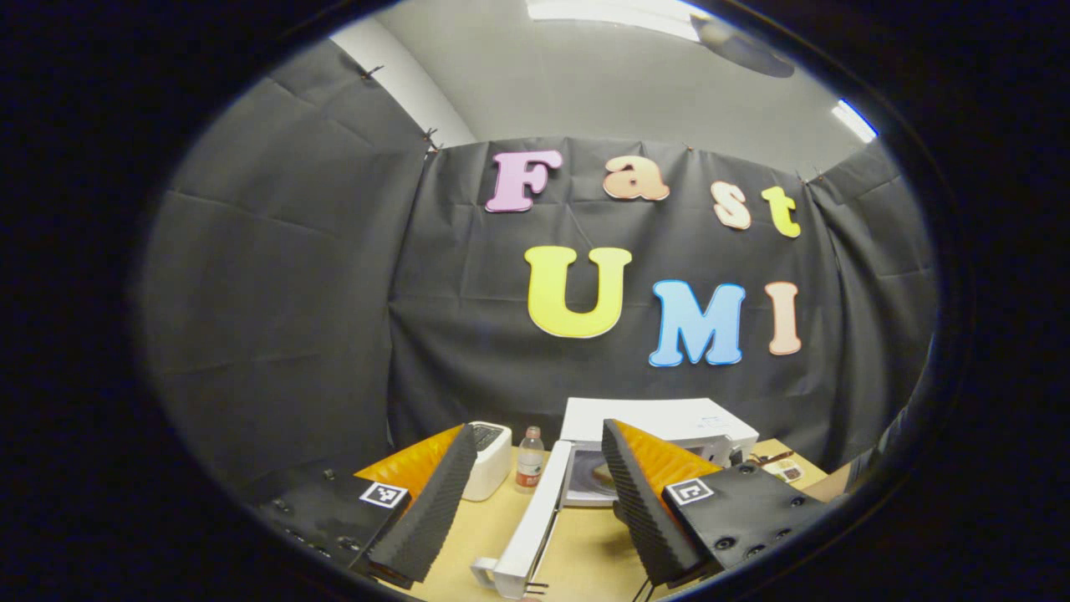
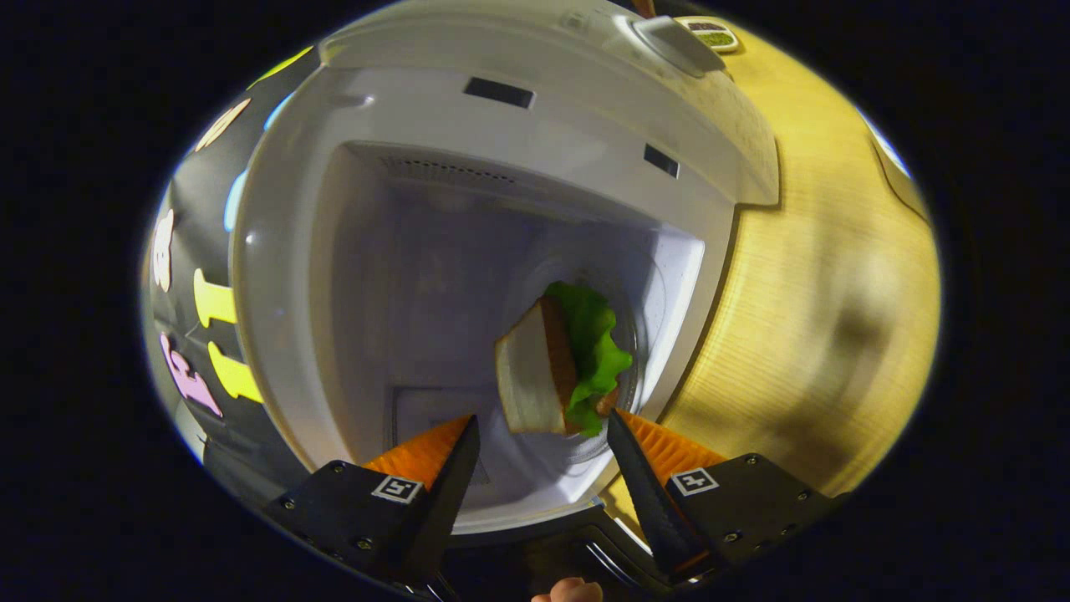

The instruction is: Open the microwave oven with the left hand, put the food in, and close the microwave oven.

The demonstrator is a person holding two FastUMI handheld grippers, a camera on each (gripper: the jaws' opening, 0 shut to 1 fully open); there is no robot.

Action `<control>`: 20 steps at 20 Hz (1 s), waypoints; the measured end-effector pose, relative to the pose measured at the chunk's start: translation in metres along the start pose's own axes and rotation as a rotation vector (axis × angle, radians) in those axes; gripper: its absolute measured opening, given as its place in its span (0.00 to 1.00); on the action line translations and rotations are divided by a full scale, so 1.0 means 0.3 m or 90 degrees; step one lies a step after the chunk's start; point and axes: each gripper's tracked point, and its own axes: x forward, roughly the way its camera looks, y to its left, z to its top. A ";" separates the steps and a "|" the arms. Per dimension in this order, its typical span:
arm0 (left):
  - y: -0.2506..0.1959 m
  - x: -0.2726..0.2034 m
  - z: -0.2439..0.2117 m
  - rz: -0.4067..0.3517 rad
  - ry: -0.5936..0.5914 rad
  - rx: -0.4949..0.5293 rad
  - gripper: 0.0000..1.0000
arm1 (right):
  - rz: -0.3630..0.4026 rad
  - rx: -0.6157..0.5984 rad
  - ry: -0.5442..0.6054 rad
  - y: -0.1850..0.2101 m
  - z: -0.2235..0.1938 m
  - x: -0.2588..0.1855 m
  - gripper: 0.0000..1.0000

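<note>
A: Where does the food sit right now?

B: In the right gripper view the sandwich [image 2: 556, 368] lies inside the open microwave oven [image 2: 468, 150], on the round turntable [image 2: 648, 309] at the floor of the cavity. The camera is rolled, so the oven looks tipped over; the sandwich shows at about 12 o'clock from the right tongs [image 2: 543, 464], just ahead of the tips.

A: Are those tongs gripping it?

B: No. The fingers stand apart with a clear gap on either side of the bread, and neither pad touches it. My reading is that the food has been let go and the tongs are spread so they can leave without dragging it.

A: And the left side?

B: The left tongs [image 1: 531, 493] are also spread and hold nothing. In the left gripper view the oven's door [image 1: 535, 518] is swung wide and runs out toward the camera between the two fingers, its handle end at roughly 6 o'clock. The hand seems parked there on purpose, near the door it must swing shut.

A: Anything else on the desk [image 1: 577, 568]?

B: A toaster [image 1: 489, 456] and a small bottle [image 1: 528, 458] stand at about 10 o'clock from the oven, clear of the door's arc as far as I can judge.

A: What remains?

B: Judging from this, the right tongs need to leave the cavity first; then the left can push the door closed
</note>
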 end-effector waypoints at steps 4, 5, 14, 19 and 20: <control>-0.085 -0.002 -0.019 -0.051 -0.010 -0.019 0.97 | 0.016 -0.155 -0.007 -0.003 0.067 -0.191 0.92; -0.104 0.005 -0.034 -0.060 -0.007 -0.020 0.97 | 0.019 -0.199 -0.001 -0.002 0.079 -0.249 0.92; -0.256 0.059 -0.076 -0.135 -0.002 -0.028 0.97 | 0.018 -0.510 -0.081 -0.001 0.330 -0.713 0.92; -0.315 0.064 -0.111 -0.160 0.005 -0.023 0.97 | 0.031 -0.613 -0.196 0.111 0.475 -1.022 0.92; -0.330 0.062 -0.115 -0.164 0.007 -0.024 0.97 | 0.028 -0.637 -0.221 0.130 0.500 -1.079 0.92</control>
